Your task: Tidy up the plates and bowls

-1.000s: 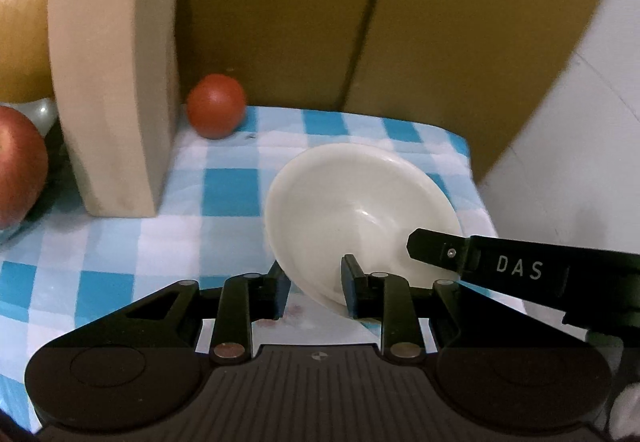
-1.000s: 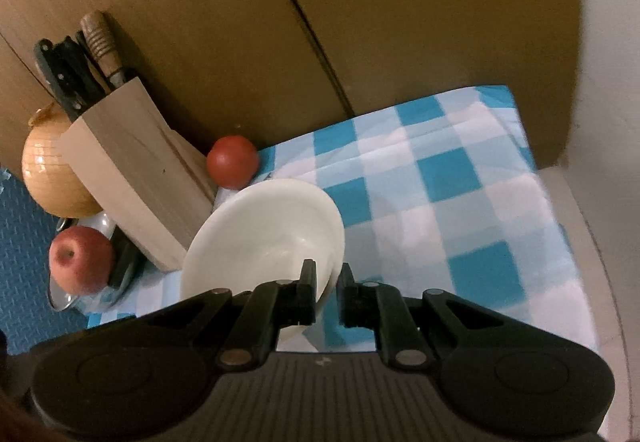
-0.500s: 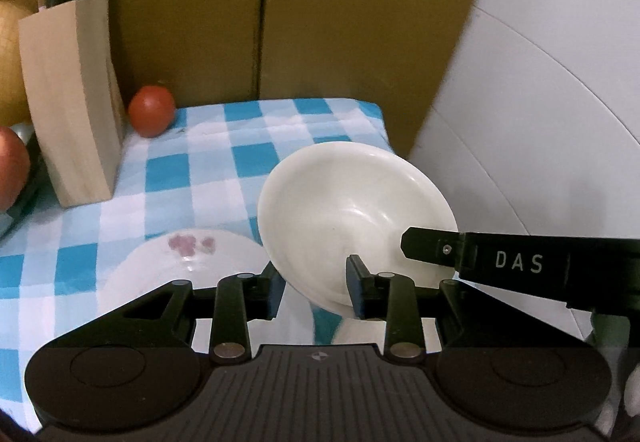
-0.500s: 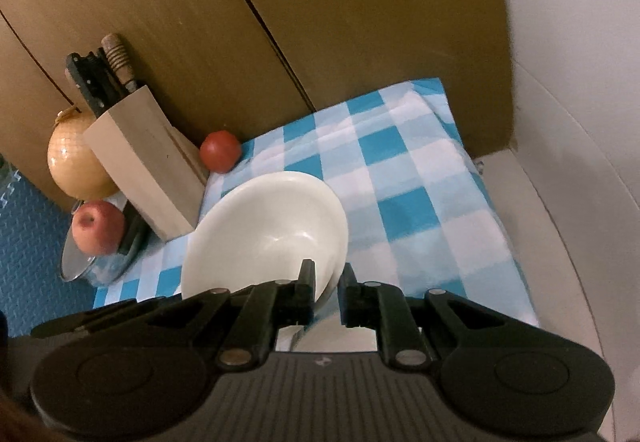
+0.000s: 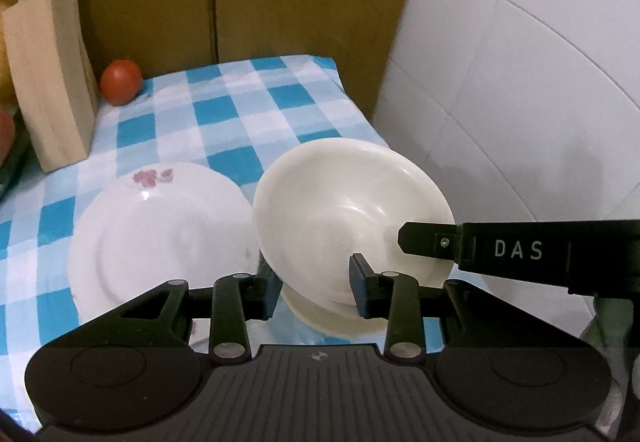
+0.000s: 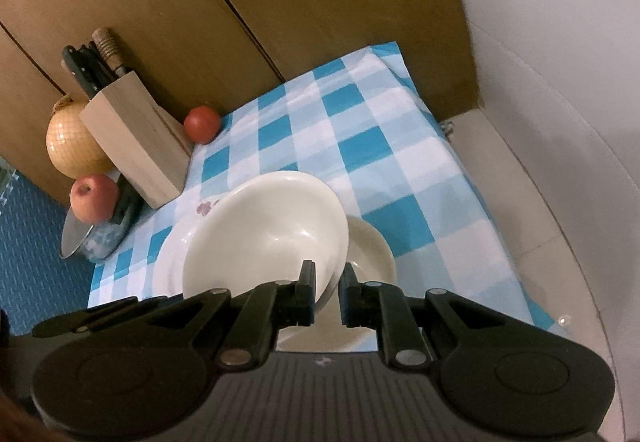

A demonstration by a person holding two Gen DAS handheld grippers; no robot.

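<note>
Blue-white checked cloth (image 5: 256, 114) covers the worktop. Flowered plate (image 5: 160, 238) lies flat on it, w/ knife block (image 5: 48, 82) & tomato (image 5: 121, 82) well behind. Cream bowl (image 6: 264, 230) is tilted, held up just beside the plate, over a second bowl (image 6: 374, 246) on the cloth. Right tool (image 6: 326, 288) is clamped on the tilted bowl's rim. Left tool (image 5: 314, 284) straddles the opposite rim, jaws opening, pads off it.
</note>
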